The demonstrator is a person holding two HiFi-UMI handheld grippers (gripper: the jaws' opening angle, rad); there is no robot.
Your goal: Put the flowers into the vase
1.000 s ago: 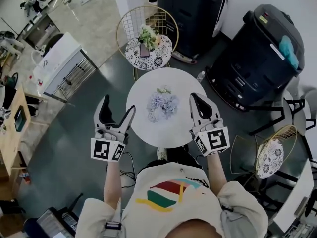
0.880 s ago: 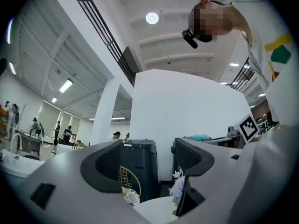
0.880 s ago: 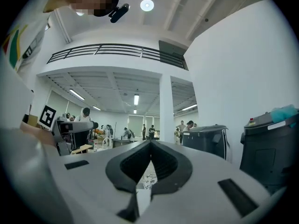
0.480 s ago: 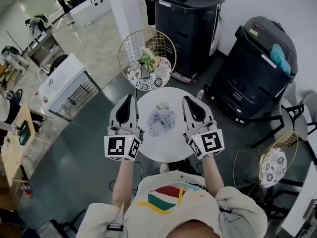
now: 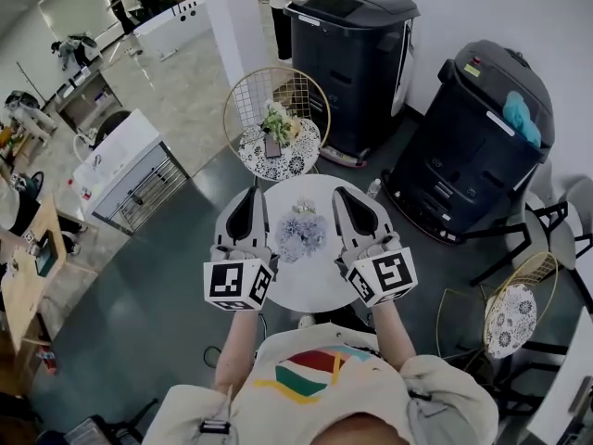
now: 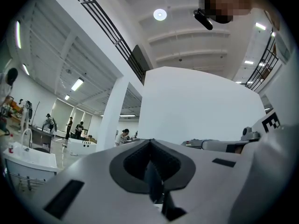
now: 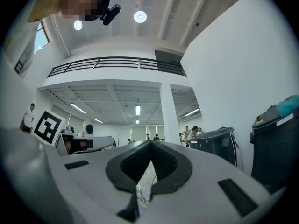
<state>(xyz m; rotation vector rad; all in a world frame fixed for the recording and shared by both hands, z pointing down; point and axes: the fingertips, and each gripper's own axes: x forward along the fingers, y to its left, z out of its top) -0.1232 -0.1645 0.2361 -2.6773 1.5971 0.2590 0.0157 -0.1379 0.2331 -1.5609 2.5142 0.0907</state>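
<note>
The left gripper (image 5: 252, 196), just closed, and the right gripper (image 5: 340, 194) are both shut and empty, left and right of the flowers (image 5: 301, 234).

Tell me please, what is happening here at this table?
A person holds a gripper in each hand over a small round white table, where a bunch of pale flowers sits. The left gripper has just closed its jaws on nothing, and the right gripper is shut and empty too. In the head view the flowers show between the two grippers, untouched.
</note>
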